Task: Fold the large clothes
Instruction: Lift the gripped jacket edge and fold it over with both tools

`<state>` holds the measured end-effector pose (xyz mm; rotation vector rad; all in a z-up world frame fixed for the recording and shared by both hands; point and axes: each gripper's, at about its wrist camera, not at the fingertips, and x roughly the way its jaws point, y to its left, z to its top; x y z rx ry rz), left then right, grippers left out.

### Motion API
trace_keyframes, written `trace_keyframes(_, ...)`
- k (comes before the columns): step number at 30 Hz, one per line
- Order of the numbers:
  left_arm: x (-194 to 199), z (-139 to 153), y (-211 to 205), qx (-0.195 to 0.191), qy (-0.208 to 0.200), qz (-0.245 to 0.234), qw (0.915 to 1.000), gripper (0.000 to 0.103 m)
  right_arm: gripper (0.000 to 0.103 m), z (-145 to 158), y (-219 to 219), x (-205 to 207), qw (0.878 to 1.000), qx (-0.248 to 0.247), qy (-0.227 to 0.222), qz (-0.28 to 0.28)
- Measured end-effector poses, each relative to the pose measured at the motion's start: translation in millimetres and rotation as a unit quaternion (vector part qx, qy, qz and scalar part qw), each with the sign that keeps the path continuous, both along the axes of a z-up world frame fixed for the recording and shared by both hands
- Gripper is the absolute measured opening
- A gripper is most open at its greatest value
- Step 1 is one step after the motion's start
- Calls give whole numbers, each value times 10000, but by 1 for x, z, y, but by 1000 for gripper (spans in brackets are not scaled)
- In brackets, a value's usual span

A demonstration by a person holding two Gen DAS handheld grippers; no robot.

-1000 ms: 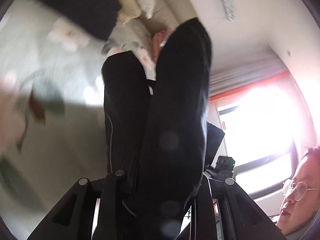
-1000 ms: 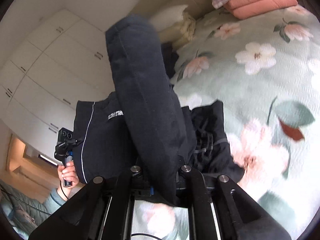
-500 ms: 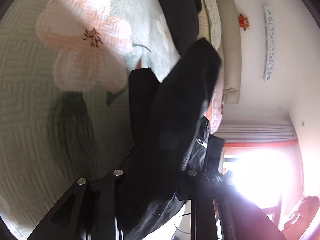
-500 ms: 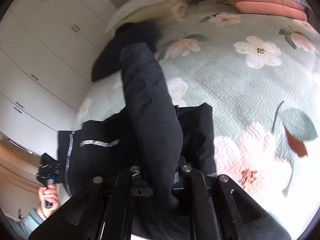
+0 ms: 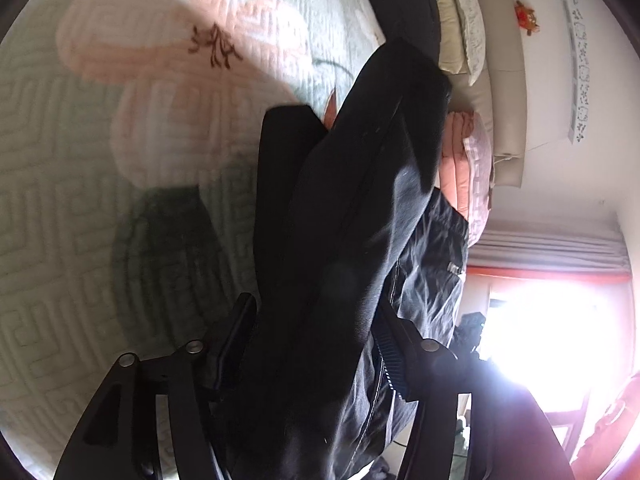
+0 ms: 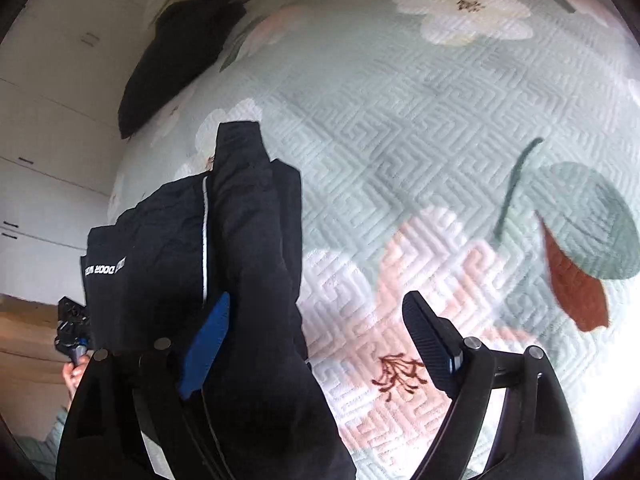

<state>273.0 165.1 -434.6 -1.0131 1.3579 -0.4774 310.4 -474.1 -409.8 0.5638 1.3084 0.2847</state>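
The right gripper (image 6: 320, 344) pointed down at a pale green quilted bedspread (image 6: 420, 128) printed with large pink and white flowers. Its jaws were opening and stood wide apart. A dark folded garment (image 6: 256, 248) with a white piping stripe and a small white printed label lay across the bedspread, running between the jaws. It rested against the blue-padded finger on the left of that view, while the opposite finger stood well clear of it over a pink flower. The pads were not clamped on the cloth.

The left gripper (image 5: 316, 328) was also angled down over the bedspread, with its jaws opening. The same dark garment (image 5: 352, 220) filled the space between its fingers and stretched away toward the far end of the bed. In this view the cloth covered most of the inner faces of the fingers, so whether either pad touched it could not be told for certain; the fingers appeared parted wider than a pinch.

A second dark item (image 6: 180, 48) lay apart near the upper edge of the bedspread. Folded pink bedding (image 5: 464, 168) and a cream pillow (image 5: 460, 28) were stacked against the headboard end. White cupboard doors (image 6: 44, 128) stood beyond the bed. A person's hand (image 6: 74, 372) gripping the left gripper's handle showed at the lower left of the right wrist view.
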Motion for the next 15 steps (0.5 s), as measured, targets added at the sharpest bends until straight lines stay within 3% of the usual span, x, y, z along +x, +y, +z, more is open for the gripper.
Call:
trace_keyframes(5, 9, -8, -7, -157, 70, -27, 9998, 64, 91, -25, 14, -16, 9979, 413, 122, 486)
trace_keyframes(7, 9, -12, -10, -192, 71, -39, 9998, 64, 103, -38, 18, -9, 9962, 729, 59, 469)
trace_keyframes(12, 6, -20, -7, -343, 97, -11, 9994, 64, 103, -40, 33, 14, 9926, 1124, -206, 418)
trace_keyframes(14, 10, -25, -10, -403, 149, -4, 9991, 67, 93, -42, 41, 22, 9922, 1133, -277, 438)
trace_keyframes(15, 13, -28, -12, -445, 173, 17, 9989, 67, 67, -43, 49, 28, 9907, 1252, -282, 462)
